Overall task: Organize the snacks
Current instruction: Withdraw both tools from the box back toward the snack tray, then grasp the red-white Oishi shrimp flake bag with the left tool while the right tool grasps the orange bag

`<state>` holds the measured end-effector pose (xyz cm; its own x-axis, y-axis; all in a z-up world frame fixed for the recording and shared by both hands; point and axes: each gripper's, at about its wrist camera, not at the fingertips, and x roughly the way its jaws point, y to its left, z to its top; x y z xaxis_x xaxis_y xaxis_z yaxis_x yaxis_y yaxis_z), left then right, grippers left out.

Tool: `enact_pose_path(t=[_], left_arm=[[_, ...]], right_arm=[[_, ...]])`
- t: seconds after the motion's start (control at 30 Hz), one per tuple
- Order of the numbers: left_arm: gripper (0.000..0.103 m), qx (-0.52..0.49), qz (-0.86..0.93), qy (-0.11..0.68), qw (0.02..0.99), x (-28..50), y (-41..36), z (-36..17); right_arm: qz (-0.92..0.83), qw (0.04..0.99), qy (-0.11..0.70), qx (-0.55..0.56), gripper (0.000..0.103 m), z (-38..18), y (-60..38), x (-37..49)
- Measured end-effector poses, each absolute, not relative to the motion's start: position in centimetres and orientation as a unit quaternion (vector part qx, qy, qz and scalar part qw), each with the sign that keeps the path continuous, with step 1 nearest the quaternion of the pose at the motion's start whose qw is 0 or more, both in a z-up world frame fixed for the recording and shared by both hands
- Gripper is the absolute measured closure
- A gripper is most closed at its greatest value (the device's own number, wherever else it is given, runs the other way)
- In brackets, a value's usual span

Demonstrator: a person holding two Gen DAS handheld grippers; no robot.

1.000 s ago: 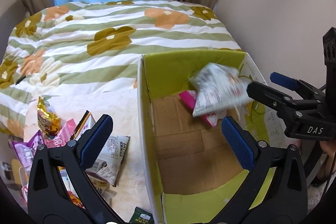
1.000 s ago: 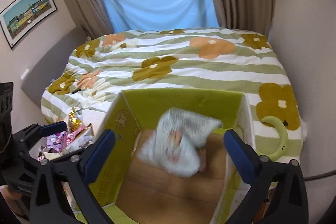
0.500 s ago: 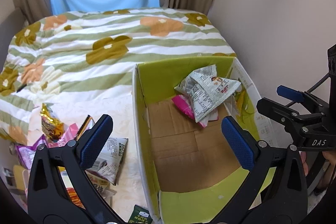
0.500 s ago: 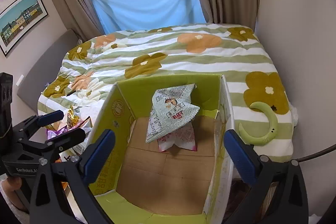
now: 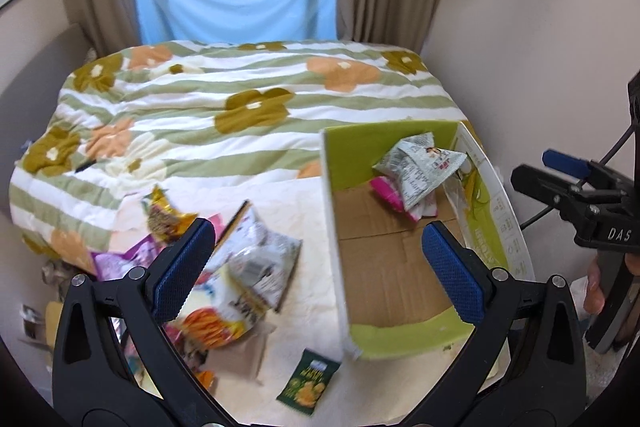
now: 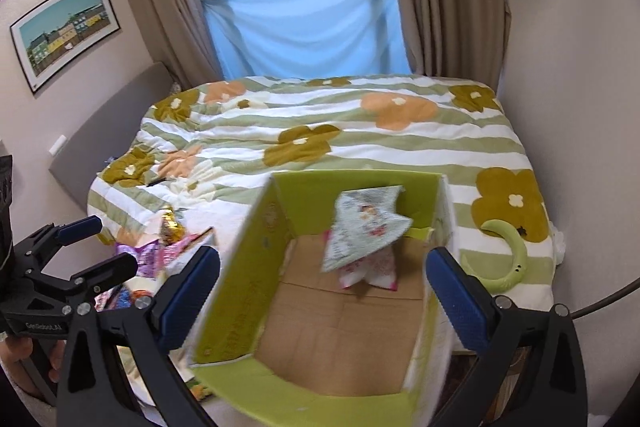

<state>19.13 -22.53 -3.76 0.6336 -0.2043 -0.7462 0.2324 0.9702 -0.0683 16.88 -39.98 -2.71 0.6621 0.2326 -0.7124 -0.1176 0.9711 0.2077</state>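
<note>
A green cardboard box (image 5: 334,211) (image 6: 240,267) stands on the bed. A grey-white snack bag (image 5: 420,163) (image 6: 364,227) lies in its far end on a pink bag (image 5: 386,193) (image 6: 374,269). A pile of snack bags (image 5: 248,267) lies left of the box, with a gold bag (image 5: 164,219) (image 6: 170,227) and a small dark green packet (image 5: 308,383). My left gripper (image 5: 320,271) is open and empty above the bed between pile and box. My right gripper (image 6: 324,291) is open and empty above the box; it also shows in the left wrist view (image 5: 560,175).
The bed has a green-striped flower quilt (image 5: 248,115). A wall (image 5: 540,47) runs close along the box's right side. A green crescent-shaped object (image 6: 508,255) lies on the quilt right of the box. Curtains and a window stand behind the bed.
The grey-white bag has dropped from the air and settled in the box on the pink bag. Both grippers have pulled back and up, the left one swinging left over the pile.
</note>
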Motion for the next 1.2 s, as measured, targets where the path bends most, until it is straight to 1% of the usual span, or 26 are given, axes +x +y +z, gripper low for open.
enact_pose_path(t=[0.2,0.33,0.57,0.73,0.87,1.07,1.2], left_arm=[[0.001,-0.003,-0.106,0.398,0.911,16.1,-16.1,-3.0],[0.001,-0.008,-0.103,0.402,0.91,14.0,-11.1,-3.2],[0.001,-0.005,-0.096,0.415,0.905,10.6,-2.0,-4.7],[0.001,-0.007,-0.1,0.438,0.893,9.1,3.4,-7.7],[0.001,-0.002,-0.103,0.463,0.88,8.7,6.2,-11.0],[0.001,-0.009,-0.107,0.502,0.858,9.5,8.0,-16.2],[0.001,-0.008,-0.101,0.511,0.853,10.4,7.9,-18.5]], right_arm=[[0.093,0.914,0.389,0.063,0.0,-2.3,-34.4,13.6],[0.093,0.914,0.386,0.081,0.0,-2.4,-30.0,11.2],[0.094,0.91,0.392,0.098,0.0,-3.6,-22.2,8.0],[0.085,0.904,0.403,0.116,0.0,-5.7,-17.9,6.0],[0.091,0.897,0.417,0.117,0.0,-8.2,-14.7,5.0],[0.114,0.869,0.465,0.125,0.0,-13.4,-11.1,4.8],[0.13,0.851,0.49,0.138,0.0,-16.3,-9.3,5.2]])
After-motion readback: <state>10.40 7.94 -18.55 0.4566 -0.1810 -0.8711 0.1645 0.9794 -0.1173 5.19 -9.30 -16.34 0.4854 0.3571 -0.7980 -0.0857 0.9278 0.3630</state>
